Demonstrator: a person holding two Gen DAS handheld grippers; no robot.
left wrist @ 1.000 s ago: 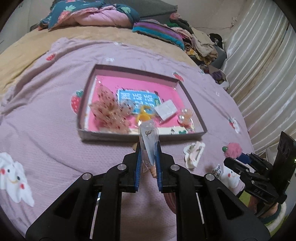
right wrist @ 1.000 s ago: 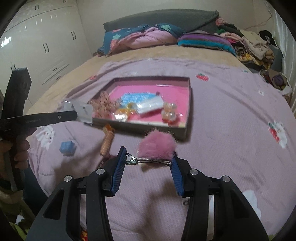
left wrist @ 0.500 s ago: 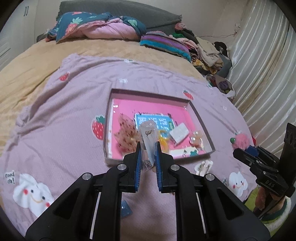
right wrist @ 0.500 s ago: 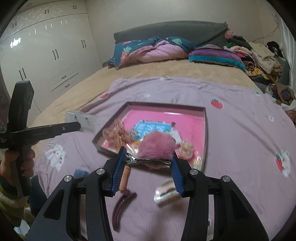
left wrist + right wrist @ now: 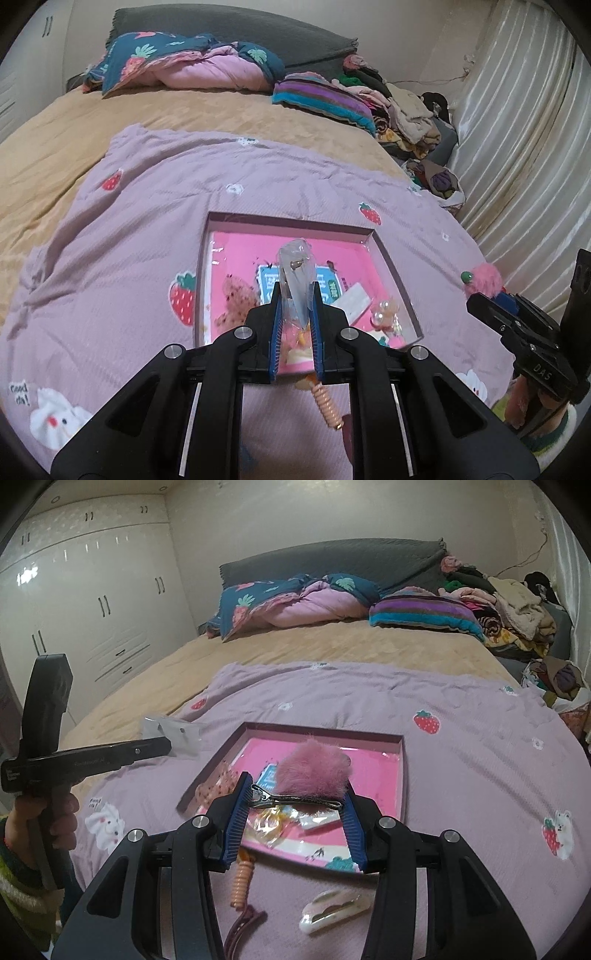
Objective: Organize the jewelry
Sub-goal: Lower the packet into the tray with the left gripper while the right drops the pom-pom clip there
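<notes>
Jewelry sorting on a bed, both hands loaded; left gripper (image 5: 294, 295) is clenched on a small clear plastic pouch (image 5: 295, 271) with a tiny metal piece inside, pouch standing up between the blue pads and reaching toward upper centre of the left wrist frame; right gripper (image 5: 295, 805) is clamped end to end on a pink fluffy pompom hair clip (image 5: 312, 773), its silver metal bar lying crosswise, left to right, between the pads, fluff on top.

Target looks like the shallow pink-lined rectangular box tray (image 5: 391, 258), sitting on the lilac strawberry-print blanket (image 5: 110, 258), centre of both frames; it already holds a brown spotted fabric bow (image 5: 236, 295), a blue printed card (image 5: 266, 282), a white flat packet (image 5: 354, 301) and pearl-bead pieces (image 5: 384, 314).

Key relation: tray lies straight ahead of and below both grippers; in the right wrist view the clip hangs over the tray's near half, so the right hand seems nearer to a drop; clip's long axis runs parallel to the tray's near edge; pouch tip overlaps the tray's middle in the left view, height above it cannot be told.

Outside the tray, lower part of the right frame: a peach coiled hair tie (image 5: 242, 882), a cream pearly claw clip (image 5: 334, 908).
</notes>
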